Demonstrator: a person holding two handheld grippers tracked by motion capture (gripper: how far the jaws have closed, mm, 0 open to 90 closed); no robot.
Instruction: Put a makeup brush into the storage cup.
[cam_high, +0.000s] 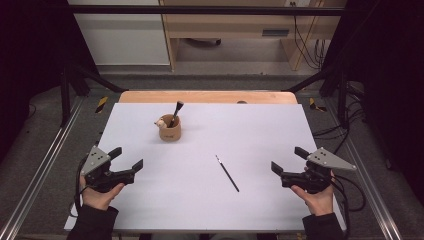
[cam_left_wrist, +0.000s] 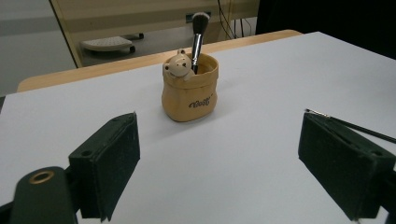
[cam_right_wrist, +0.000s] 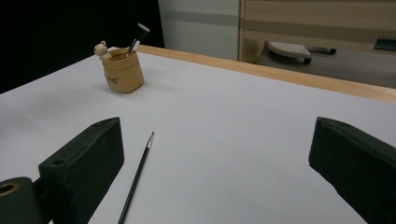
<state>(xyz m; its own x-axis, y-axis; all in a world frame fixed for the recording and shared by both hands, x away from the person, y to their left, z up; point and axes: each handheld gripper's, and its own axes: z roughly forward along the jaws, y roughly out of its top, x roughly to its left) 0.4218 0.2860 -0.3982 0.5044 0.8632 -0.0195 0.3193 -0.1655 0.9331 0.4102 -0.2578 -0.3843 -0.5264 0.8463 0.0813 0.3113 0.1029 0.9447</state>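
High view, left claw and right claw spread empty, smooth tan sack-shaped pot, thin black brush flat on matte white table

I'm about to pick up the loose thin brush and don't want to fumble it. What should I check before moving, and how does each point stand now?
1. Right gripper open and empty: ok, its jaws stand wide apart.
2. Left gripper open and empty: ok.
3. Thin brush free to grasp: ok, it lies flat on the white table, apart from both grippers.
4. Nearer gripper chosen: ok, the brush lies closer to the right gripper, beside its jaw in the right gripper view.
5. Tan holder upright: ok, with one makeup brush leaning in it.
6. Room left in the holder: cannot tell.
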